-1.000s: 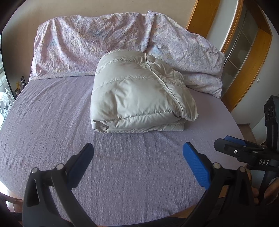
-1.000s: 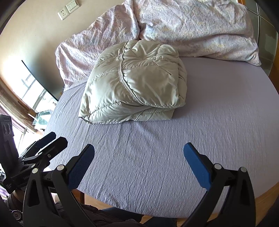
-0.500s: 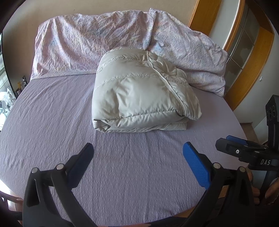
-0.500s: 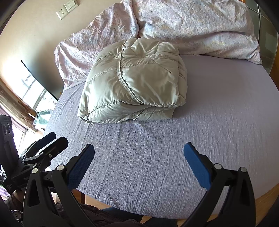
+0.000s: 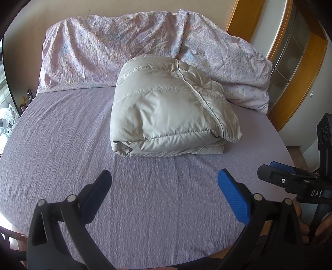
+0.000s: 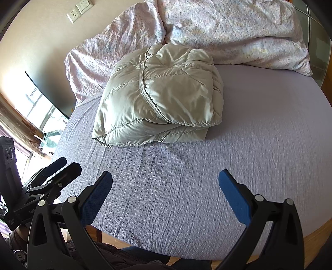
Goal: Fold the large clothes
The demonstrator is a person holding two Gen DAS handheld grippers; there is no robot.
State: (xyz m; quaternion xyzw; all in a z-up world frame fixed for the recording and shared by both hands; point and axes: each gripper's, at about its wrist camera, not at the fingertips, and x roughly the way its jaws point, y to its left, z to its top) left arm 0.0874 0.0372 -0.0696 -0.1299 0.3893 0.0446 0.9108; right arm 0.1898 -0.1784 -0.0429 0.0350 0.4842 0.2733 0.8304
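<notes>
Lying folded on bed (image 5: 62, 145): puffy grey jacket (image 5: 166, 116)

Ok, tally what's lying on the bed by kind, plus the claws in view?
Folded puffer jacket: 1
Floral pillows: 2, left pillow, right pillow
Claws: 2, left claw and right claw, both open and holding nothing
Total: 5

A lilac sheet (image 5: 62, 145) is spread over the bed, with two crumpled floral pillows (image 5: 108, 52) (image 6: 238, 35) propped at the far end against a beige wall. A socket and a switch plate (image 6: 79, 9) are mounted on that wall. A wood-framed glazed door (image 5: 290, 58) is seen at far right.
</notes>
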